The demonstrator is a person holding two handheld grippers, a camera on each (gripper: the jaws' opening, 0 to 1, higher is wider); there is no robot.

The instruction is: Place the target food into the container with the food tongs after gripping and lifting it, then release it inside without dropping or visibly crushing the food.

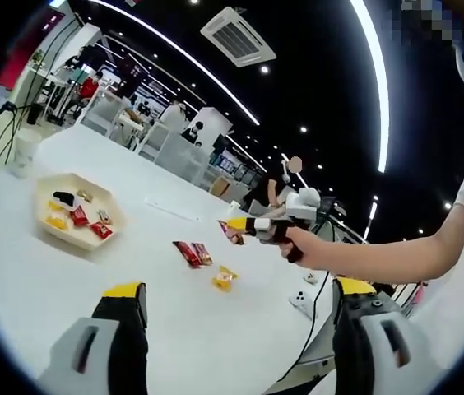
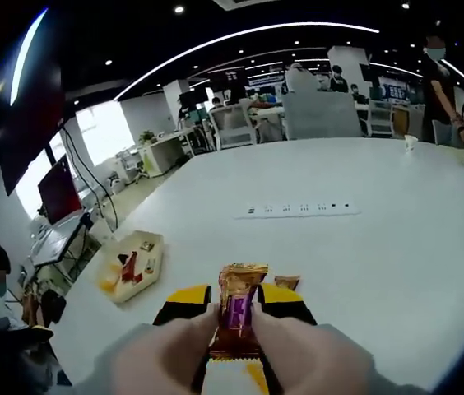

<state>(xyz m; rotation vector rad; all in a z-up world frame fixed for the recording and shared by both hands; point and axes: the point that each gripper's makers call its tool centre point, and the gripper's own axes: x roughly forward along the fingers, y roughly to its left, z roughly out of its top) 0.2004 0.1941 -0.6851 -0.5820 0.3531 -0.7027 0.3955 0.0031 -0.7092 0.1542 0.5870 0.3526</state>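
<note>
In the right gripper view my right gripper (image 2: 236, 295) is shut on a gold and purple snack packet (image 2: 235, 317), held above the white table. In the left gripper view that same right gripper (image 1: 243, 224), held by a hand, hovers with the packet (image 1: 232, 234) at its tips. The beige hexagonal tray (image 1: 41, 220) lies to its left with several wrapped snacks inside, and its rim (image 2: 160, 247) sits left of the held packet. My left gripper (image 1: 240, 288) is open and holds nothing. A red packet (image 1: 189, 253) and a yellow packet (image 1: 225, 278) lie on the table ahead of it.
An orange snack (image 2: 286, 282) lies on the table just right of my right gripper. A white strip (image 2: 298, 210) lies flat farther across the table. A cable (image 1: 318, 325) hangs off the table edge. Office desks, chairs and people stand beyond the table.
</note>
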